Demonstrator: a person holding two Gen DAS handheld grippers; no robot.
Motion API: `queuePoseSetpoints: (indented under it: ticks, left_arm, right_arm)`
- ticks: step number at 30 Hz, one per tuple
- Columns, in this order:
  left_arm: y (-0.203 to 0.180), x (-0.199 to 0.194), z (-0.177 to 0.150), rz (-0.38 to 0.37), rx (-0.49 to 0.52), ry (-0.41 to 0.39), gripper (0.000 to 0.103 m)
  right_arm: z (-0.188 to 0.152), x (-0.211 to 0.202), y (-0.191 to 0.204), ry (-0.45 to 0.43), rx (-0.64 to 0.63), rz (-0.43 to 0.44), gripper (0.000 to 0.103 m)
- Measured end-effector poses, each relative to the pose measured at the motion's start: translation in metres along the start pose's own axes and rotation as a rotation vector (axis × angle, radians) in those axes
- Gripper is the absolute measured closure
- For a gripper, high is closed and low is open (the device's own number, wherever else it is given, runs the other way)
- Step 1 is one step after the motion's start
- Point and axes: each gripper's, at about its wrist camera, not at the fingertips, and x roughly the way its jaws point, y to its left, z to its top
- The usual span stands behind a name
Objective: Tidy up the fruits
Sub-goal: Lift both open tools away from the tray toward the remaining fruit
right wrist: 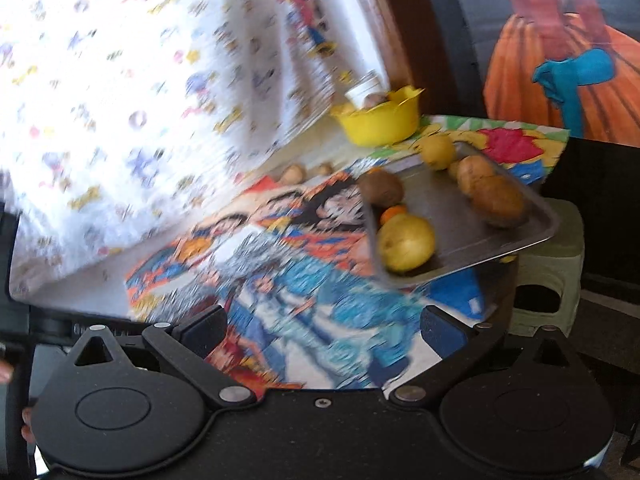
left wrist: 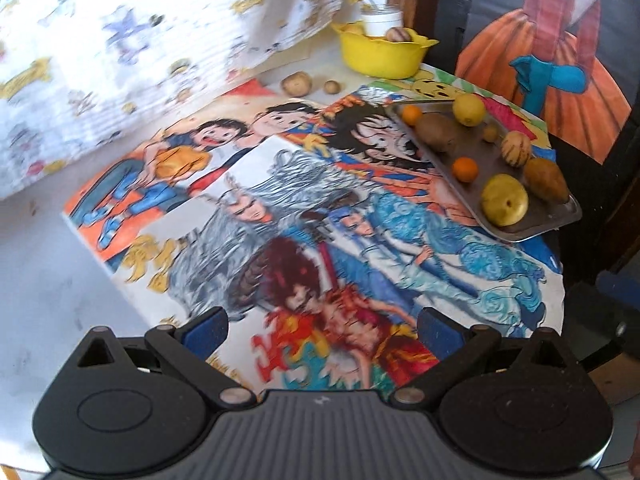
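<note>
Your left gripper (left wrist: 322, 330) and right gripper (right wrist: 322, 330) both gape wide, empty, over the glossy cartoon-printed table cover (left wrist: 280, 216). Two loose brown potatoes (left wrist: 296, 83) sit at the table's back edge, then the scalloped yellow plastic bowl (left wrist: 382, 56); the dull rectangular steel tray (left wrist: 532, 232) of round fruits overhangs the right edge.

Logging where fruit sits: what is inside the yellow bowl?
The yellow bowl shows a striped round fruit, a yellowish fruit and a white container above its rim. Anything deeper is hidden by the bowl's wall.
</note>
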Motion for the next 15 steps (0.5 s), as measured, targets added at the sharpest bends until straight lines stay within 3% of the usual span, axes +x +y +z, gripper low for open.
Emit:
queuePoseSetpoints:
  ticks: [6, 15]
  left_arm:
    - [0.027, 0.0, -0.005, 0.033, -0.073, 0.007, 0.0]
    - [0.055, 0.005, -0.008, 0.102, -0.131, -0.004, 0.0]
  right_arm:
    - [-0.004, 0.01, 0.031, 0.044, -0.098, 0.043, 0.001]
    - [-0.001, 0.022, 0.05, 0.024, -0.075, 0.093, 0.001]
